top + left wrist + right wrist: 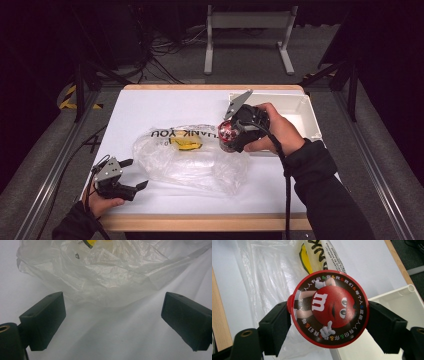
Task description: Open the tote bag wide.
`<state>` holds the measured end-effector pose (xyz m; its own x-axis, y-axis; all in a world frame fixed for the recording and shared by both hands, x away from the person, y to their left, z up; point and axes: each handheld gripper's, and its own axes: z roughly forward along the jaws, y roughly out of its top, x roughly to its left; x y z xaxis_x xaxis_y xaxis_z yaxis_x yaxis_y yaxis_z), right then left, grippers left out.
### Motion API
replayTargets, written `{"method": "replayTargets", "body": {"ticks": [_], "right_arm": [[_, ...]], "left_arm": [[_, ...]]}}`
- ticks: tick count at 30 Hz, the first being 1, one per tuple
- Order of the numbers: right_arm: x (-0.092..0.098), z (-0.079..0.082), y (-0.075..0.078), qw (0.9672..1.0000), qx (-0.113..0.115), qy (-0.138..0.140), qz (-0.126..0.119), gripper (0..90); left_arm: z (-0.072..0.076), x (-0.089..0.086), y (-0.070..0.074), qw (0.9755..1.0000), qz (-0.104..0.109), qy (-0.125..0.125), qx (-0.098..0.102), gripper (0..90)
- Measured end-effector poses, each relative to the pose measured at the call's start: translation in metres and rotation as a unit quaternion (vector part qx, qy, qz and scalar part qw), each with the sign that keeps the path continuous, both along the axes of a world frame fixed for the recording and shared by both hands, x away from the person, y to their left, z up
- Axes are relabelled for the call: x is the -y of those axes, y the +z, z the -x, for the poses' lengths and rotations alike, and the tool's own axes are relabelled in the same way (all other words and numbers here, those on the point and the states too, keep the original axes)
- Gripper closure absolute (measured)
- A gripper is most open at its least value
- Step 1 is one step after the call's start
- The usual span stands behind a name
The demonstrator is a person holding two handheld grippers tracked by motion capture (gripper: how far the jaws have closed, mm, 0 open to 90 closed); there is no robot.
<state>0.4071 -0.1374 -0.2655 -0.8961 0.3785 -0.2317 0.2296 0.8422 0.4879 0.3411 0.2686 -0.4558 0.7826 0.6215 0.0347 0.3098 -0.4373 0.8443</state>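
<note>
Here, right tool (231, 134) pinching a round red candy container (329, 308), one black jaw pressed to each side, lid with the red cartoon face turned toward the right gripper view's camera. Held clear above the white surface (150, 102), at the right end of a crumpled clear plastic bag (190, 160) and just beside the near left corner of a white bin (295, 107). In the high view, seen as a small red and dark cylinder (228, 135) in front of the right hand (275, 131).

Bag lying flat and rumpled mid-surface, printed with black letters and a yellow mark (185, 144), nothing clearly readable inside.

Left tool (134, 175) spread wide, jaws apart with only bare white surface between them, resting low at the near left corner. Bag's edge (105, 285) just ahead of the jaws in the left gripper view, not touching either one.
</note>
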Motion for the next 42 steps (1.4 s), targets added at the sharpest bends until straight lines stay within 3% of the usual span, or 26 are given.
{"method": "replayTargets", "body": {"ticks": [12,24,42], "right_arm": [[0.029,-0.008,0.006,0.9991,0.007,-0.040,-0.009,23.0],[0.052,-0.019,0.006,0.9976,0.009,-0.069,-0.001,23.0],[0.079,-0.037,-0.008,0.9934,-0.002,-0.113,0.017,23.0]], "left_arm": [[0.002,-0.002,0.000,0.9999,0.007,-0.005,0.011,5.4],[0.002,-0.001,0.000,0.9999,0.001,0.000,0.012,5.1],[0.002,-0.001,0.000,1.0000,0.004,0.002,0.008,5.3]]}}
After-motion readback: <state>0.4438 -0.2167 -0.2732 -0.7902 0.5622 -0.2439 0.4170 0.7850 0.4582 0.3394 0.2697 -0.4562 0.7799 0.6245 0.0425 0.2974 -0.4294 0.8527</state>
